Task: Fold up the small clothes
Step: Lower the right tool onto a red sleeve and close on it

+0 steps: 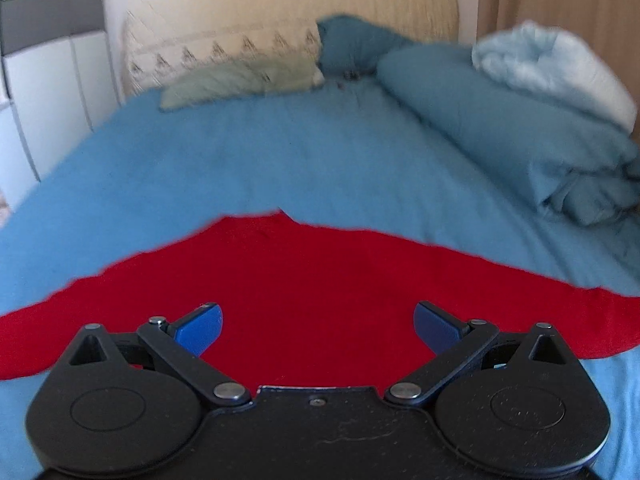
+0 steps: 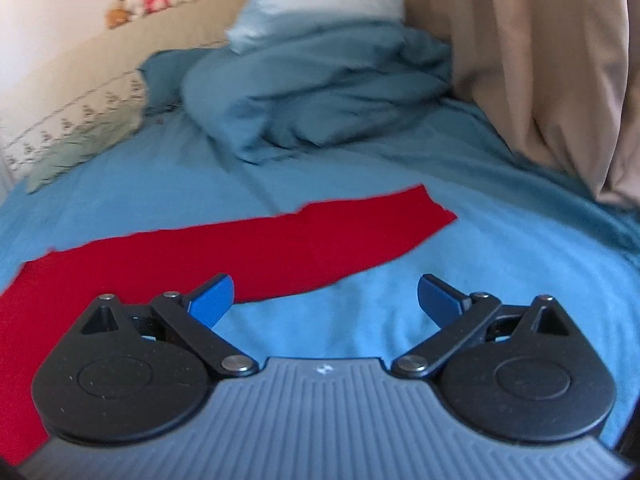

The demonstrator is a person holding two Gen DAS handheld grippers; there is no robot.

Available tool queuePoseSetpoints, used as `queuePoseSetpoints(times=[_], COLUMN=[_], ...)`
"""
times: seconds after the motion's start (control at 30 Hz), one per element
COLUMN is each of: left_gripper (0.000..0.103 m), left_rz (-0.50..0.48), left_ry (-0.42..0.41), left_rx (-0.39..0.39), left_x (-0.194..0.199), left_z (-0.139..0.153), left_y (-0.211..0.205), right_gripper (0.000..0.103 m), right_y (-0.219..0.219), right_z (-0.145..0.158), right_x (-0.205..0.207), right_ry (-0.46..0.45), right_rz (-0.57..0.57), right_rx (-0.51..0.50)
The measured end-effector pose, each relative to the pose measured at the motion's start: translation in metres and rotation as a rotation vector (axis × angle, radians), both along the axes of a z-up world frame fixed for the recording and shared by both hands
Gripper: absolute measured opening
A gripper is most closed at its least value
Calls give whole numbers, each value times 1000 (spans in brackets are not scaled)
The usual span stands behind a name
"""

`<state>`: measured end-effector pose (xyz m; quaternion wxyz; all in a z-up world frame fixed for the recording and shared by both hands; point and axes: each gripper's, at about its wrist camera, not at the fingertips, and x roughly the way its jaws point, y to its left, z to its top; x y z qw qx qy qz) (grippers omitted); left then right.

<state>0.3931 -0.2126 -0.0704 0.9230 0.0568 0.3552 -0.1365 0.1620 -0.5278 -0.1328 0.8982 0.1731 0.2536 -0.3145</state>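
Note:
A red garment [image 1: 312,288] lies spread flat on the blue bed sheet [image 1: 248,168]. My left gripper [image 1: 318,326] is open and empty, its blue fingertips [image 1: 200,326] hovering over the near middle of the red cloth. In the right wrist view the same red garment [image 2: 240,252] stretches from the left edge to a squared end at centre right. My right gripper [image 2: 325,300] is open and empty, its left fingertip [image 2: 212,300] over the garment's near edge and the rest over bare blue sheet [image 2: 460,240].
A bunched teal duvet [image 1: 500,128] with a pale blue blanket [image 1: 552,64] on top lies at the far right of the bed. Pillows [image 1: 240,80] lean on the headboard. A beige curtain [image 2: 540,60] hangs at the right. A white wardrobe [image 1: 48,80] stands left.

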Motion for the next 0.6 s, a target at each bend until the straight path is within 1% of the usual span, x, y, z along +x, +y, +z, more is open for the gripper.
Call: queuePoseSetpoints(times=[0.1, 0.17, 0.2, 0.23, 0.3, 0.33, 0.4, 0.43, 0.47, 0.5, 0.53, 0.57, 0.6], left_gripper=[103, 103, 103, 103, 103, 103, 103, 103, 103, 103, 103, 103, 103], left_rz=[-13, -9, -7, -4, -1, -2, -3, -9, -15, -18, -21, -21, -21], left_ry=[71, 104, 113, 123, 143, 152, 170, 179, 184, 186, 186, 185, 184], left_rx=[27, 33, 34, 40, 54, 57, 57, 61, 71, 89, 103, 110, 114], left_x=[34, 52, 58, 65, 76, 80, 88, 93, 98, 103, 106, 107, 111], left_z=[-35, -54, -62, -69, -83, -88, -98, -103, -107, -112, -115, -118, -121], left_y=[-21, -30, -34, -38, -49, -53, -61, -65, -72, -75, -79, -82, -84], right_gripper=[103, 103, 102, 100, 88, 85, 75, 72, 64, 50, 42, 33, 28], right_y=[-23, -40, -47, -53, -64, -69, -74, -76, -77, -79, -81, -83, -84], right_z=[-30, -46, -51, -57, -66, -70, -73, -74, -74, -74, -74, -74, -73], right_x=[16, 28, 32, 37, 46, 51, 57, 59, 60, 62, 63, 64, 65], right_ry=[5, 1, -1, 0, 5, 3, 0, -6, -11, -14, -14, -12, -12], right_rz=[-58, -86, -95, -109, -133, -143, -166, -181, -196, -213, -223, -231, -236], right_rx=[-3, 19, 31, 39, 49, 48, 33, 26, 23, 23, 24, 26, 31])
